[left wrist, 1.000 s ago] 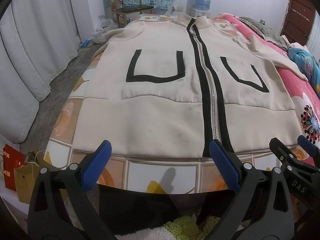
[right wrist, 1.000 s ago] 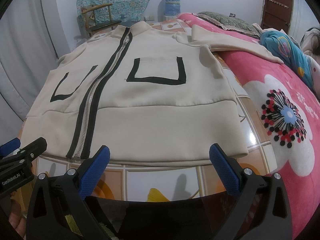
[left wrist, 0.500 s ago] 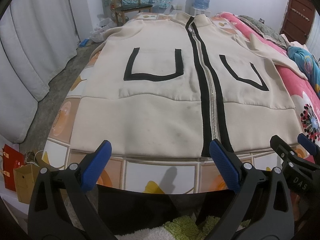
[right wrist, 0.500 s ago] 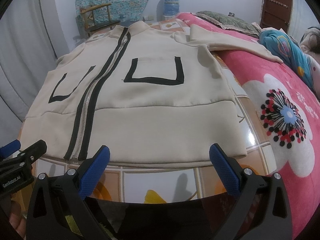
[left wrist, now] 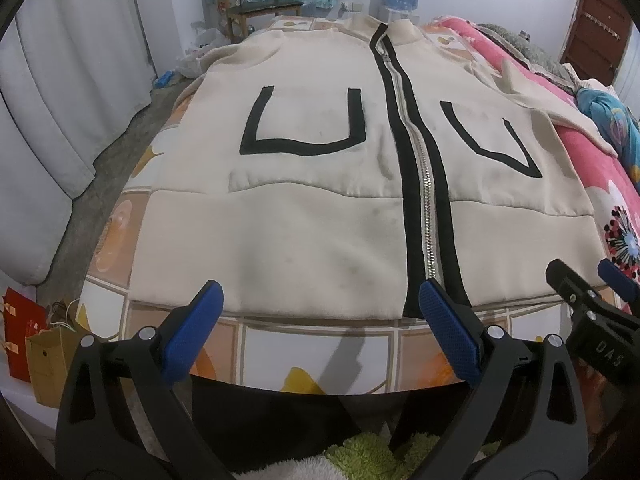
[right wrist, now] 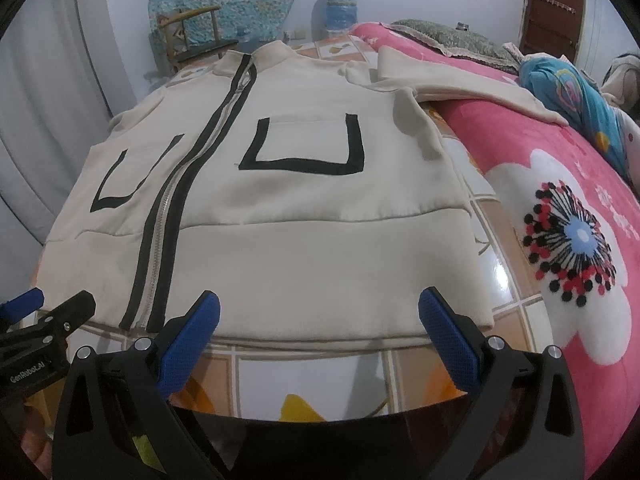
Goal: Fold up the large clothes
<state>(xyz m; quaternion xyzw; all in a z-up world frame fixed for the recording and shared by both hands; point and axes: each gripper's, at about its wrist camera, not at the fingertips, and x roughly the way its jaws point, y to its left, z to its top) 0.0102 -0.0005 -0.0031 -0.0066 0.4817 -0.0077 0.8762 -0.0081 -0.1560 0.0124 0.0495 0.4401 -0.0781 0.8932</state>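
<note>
At 12 o'clock of both spread, empty grippers (left point(left wrist: 320, 312), right point(right wrist: 320, 320)), the jacket point(left wrist: 320, 200) lies flat, zipped, on the table point(left wrist: 320, 348); its hem corners should be pinched evenly before folding.

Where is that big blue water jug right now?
The water jug stands against the back wall beyond the jacket collar, right of the wooden chair, near the top centre of both views.

left wrist: low, near hem, facing collar | right wrist: same | shared: jacket point(left wrist: 304, 216)
</note>
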